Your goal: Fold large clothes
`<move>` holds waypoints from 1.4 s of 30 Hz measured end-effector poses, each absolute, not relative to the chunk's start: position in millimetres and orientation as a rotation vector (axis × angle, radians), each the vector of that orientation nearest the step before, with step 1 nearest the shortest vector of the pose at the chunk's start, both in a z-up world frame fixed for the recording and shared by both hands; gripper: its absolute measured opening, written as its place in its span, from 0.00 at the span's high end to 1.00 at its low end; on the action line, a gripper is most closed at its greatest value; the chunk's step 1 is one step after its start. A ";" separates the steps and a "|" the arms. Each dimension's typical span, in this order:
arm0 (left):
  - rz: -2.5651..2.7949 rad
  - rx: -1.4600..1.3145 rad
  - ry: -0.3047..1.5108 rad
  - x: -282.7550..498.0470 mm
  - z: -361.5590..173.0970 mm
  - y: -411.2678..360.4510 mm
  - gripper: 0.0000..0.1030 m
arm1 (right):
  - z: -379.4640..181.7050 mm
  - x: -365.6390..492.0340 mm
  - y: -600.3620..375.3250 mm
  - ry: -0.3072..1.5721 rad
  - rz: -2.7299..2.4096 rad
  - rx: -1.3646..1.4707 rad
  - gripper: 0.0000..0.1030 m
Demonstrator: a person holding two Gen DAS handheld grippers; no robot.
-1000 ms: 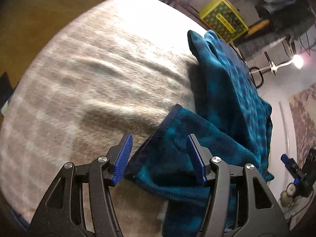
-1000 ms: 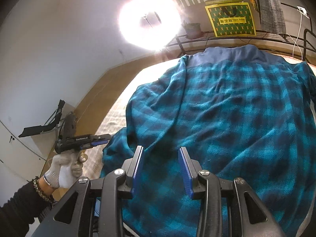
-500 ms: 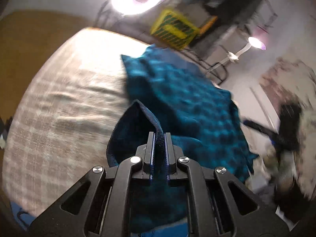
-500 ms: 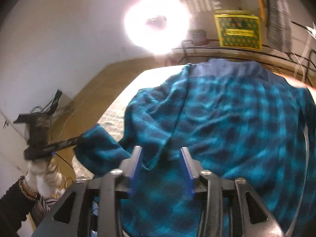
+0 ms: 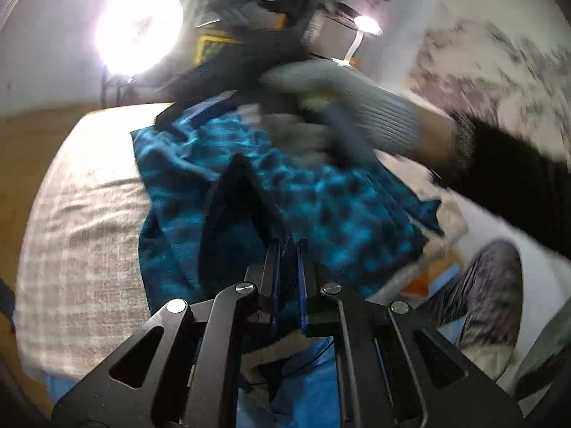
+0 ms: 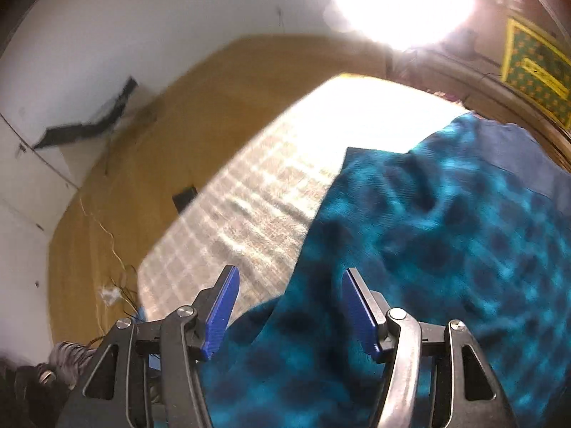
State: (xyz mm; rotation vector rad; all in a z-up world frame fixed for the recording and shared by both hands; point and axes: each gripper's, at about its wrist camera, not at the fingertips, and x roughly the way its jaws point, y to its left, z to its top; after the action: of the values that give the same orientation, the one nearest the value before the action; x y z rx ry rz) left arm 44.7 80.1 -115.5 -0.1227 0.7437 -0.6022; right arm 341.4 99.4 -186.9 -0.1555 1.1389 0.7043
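A large teal and dark blue checked fleece garment [image 5: 321,214] lies spread on a bed with a beige checked cover [image 5: 78,235]. My left gripper [image 5: 287,249] is shut on a dark-edged corner of the garment [image 5: 235,207], which stands lifted in a peak above the bed. In the right wrist view the same garment [image 6: 446,249] fills the right half. My right gripper [image 6: 291,285] hovers over its left edge, its jaws opening, the blue pads apart from the cloth. A gloved hand [image 5: 357,114] carries the right gripper across the far side, blurred.
A bright ring lamp [image 5: 137,28] glares behind the bed. A yellow-green box [image 6: 535,67] and racks stand at the back. Wooden floor [image 6: 142,178] borders the bed's left side. The person's grey trouser leg [image 5: 489,285] is at the right.
My left gripper shut on the garment's corner and lifted it up and toward the right. My right gripper swung left to the garment's edge and spread its jaws wider.
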 end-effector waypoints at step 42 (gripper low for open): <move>-0.346 -0.618 1.026 24.3 -235.3 122.0 0.73 | -179.4 289.6 67.4 1.124 0.678 -0.122 0.51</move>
State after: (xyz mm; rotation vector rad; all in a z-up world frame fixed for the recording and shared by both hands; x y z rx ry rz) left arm 24.3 122.0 -235.3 -0.6178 1.0264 -0.3461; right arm 289.6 67.4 -179.4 -0.1220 1.1237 0.6783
